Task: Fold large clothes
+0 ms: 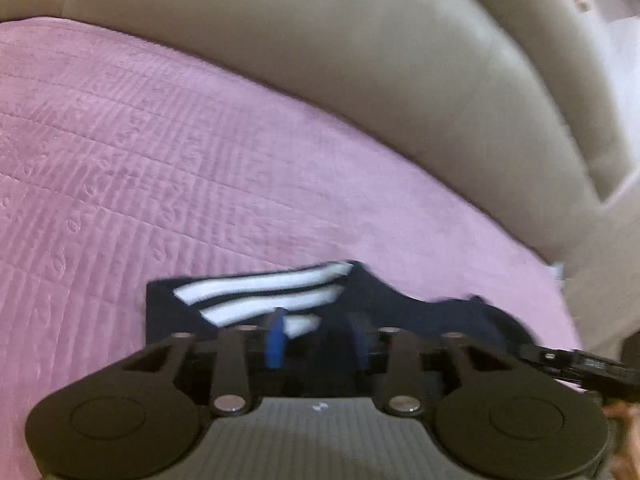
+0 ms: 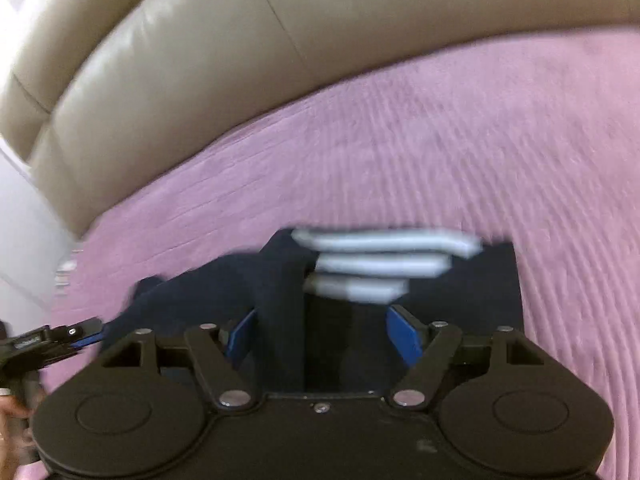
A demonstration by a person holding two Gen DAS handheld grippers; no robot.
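Observation:
A dark navy garment with white stripes [image 1: 256, 300] lies on a pink quilted cover [image 1: 160, 160]. It also shows in the right wrist view [image 2: 380, 264], blurred. My left gripper [image 1: 316, 340] stands over the garment's near edge, its blue pads [image 1: 275, 344] a moderate gap apart with dark cloth between them. My right gripper [image 2: 324, 336] is open wide, blue pads [image 2: 406, 336] far apart, with a fold of navy cloth [image 2: 280, 312] running up between them. Neither pair of pads presses the cloth.
A beige leather sofa back [image 1: 360, 60] curves behind the pink cover; it shows in the right wrist view [image 2: 180, 60] too. The other gripper's tip shows at the right edge [image 1: 580, 360] and at the left edge [image 2: 48, 340].

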